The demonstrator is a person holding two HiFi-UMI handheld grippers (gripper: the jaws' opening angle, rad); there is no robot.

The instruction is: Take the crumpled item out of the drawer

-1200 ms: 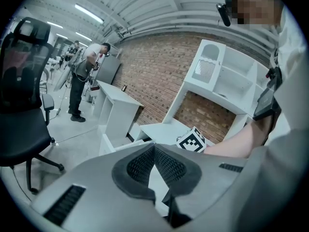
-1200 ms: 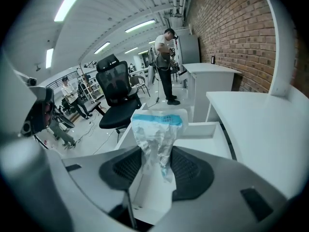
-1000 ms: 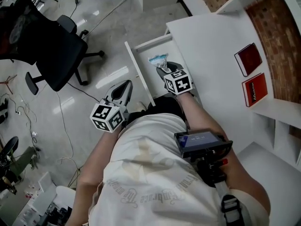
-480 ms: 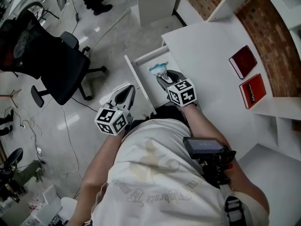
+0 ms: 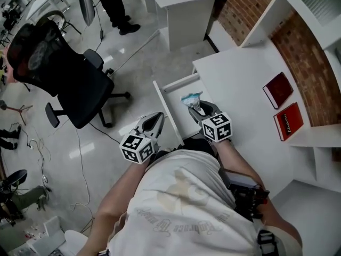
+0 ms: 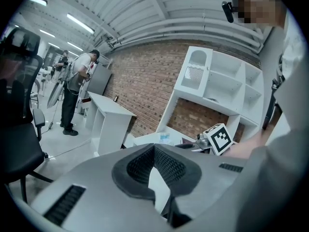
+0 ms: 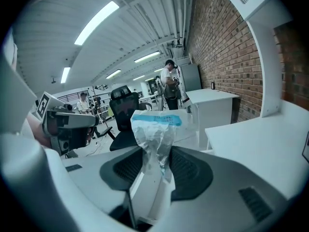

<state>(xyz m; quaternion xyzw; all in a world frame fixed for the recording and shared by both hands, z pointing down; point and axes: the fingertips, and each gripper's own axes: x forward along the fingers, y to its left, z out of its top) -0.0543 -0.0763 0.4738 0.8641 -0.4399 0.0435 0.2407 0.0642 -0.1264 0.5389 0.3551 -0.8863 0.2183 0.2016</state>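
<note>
Looks basically done to me: the right tongs are clamped on the crumpled bag, a clear plastic thing with a blue strip along the top. It's pinched by its lower end, so the rest pokes up at 12 o'clock past the tips. In the head view the bag sits over the open drawer. In the right gripper view the room shows behind it rather than drawer walls, so I'd say it's lifted clear of the drawer floor. What's left, I reckon, is just carrying it away from the opening, maybe over to the white surface at 3 o'clock of the drawer, and letting go. As for the drawer itself, the part I can see inside is bare white with nothing else in there. The tongs and arm cover the near end though, so I can't swear to that bit. The left tongs are empty with the tips together, at about 8 o'clock of the drawer, outside its front panel. Two red books lie on the surface well off at 3 o'clock, not involved.
</note>
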